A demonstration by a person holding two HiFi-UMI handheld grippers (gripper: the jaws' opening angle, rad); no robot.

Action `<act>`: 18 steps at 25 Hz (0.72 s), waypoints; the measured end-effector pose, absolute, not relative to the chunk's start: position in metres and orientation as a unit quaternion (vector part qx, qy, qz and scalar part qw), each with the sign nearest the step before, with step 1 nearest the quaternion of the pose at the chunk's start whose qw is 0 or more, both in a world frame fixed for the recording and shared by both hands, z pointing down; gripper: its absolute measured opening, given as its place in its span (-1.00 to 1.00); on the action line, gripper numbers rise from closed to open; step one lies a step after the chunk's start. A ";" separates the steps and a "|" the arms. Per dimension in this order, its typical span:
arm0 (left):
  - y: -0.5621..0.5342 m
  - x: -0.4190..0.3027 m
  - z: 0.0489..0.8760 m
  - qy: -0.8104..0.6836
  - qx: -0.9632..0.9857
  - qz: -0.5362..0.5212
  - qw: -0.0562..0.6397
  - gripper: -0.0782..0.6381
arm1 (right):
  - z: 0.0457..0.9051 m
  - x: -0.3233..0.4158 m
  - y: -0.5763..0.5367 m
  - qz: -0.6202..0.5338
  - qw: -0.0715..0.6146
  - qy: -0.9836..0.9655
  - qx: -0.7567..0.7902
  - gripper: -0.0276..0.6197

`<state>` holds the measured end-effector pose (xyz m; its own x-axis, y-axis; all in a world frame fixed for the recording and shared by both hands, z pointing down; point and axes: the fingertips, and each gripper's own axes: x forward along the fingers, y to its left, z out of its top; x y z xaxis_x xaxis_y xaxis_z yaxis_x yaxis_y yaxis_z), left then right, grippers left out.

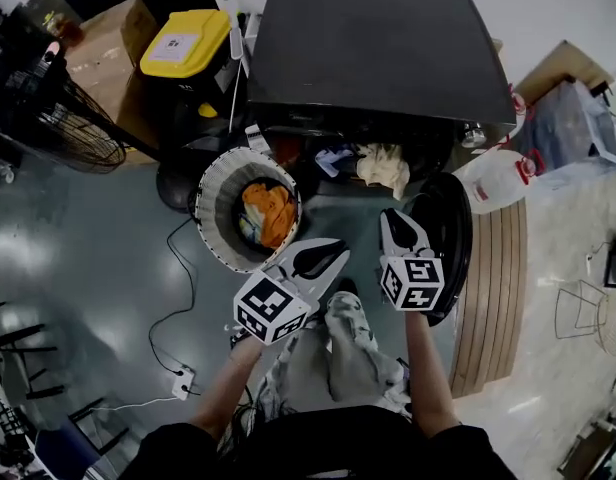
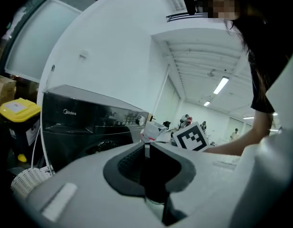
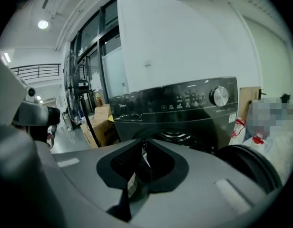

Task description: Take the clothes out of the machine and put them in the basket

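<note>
Clothes: 1 orange garment (image 1: 271, 211) lies in the basket (image 1: 218, 196), w/ sth bluish under it. A cream garment (image 1: 384, 168) and a blue-white piece (image 1: 333, 158) hang at the mouth of the machine (image 1: 368, 48), so at least 2 items are left to move. The job looks partly done, prob. under half.

The door (image 1: 451, 218) stands open at the machine's right, and the basket sits on the floor just left of the opening.

The left tool (image 1: 331, 255) and right tool (image 1: 393, 220) hover between basket and machine mouth. Each has its jaws pressed together w/ nothing between them, clear of any cloth.

Hard to tell: the drum's inside is dark from the head view. The gripper views catch only the control panel and the upper edge of the opening, so any clothes deeper in can't be counted. The basket's bottom is covered by what's in it.
</note>
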<state>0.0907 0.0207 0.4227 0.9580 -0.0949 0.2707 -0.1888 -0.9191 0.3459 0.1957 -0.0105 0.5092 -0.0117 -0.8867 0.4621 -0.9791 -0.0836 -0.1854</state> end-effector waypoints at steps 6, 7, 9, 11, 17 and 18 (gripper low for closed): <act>-0.004 0.113 0.471 -0.064 0.972 0.147 0.172 -0.74 | 0.578 0.227 -0.040 0.285 0.066 -0.649 0.702 -0.68; -0.010 0.115 0.480 -0.066 0.972 0.150 0.171 -0.74 | 0.590 0.232 -0.046 0.291 0.063 -0.648 0.701 -0.65; -0.024 0.119 0.499 -0.070 0.971 0.151 0.174 -0.74 | 0.614 0.244 -0.059 0.302 0.061 -0.641 0.702 -0.62; -0.037 0.121 0.515 -0.076 0.969 0.151 0.179 -0.75 | 0.638 0.257 -0.070 0.313 0.064 -0.630 0.708 -0.59; -0.065 0.134 0.548 -0.094 0.968 0.144 0.182 -0.76 | 0.707 0.288 -0.100 0.339 0.097 -0.615 0.705 -0.42; -0.068 0.137 0.553 -0.096 0.968 0.143 0.182 -0.76 | 0.717 0.292 -0.105 0.345 0.098 -0.613 0.704 -0.39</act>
<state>0.1373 -0.0675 0.5535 0.9411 -0.1331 0.3109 -0.2372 -0.9151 0.3260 0.2917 -0.1046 0.7168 0.0112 -0.7954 0.6059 -0.9307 -0.2298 -0.2845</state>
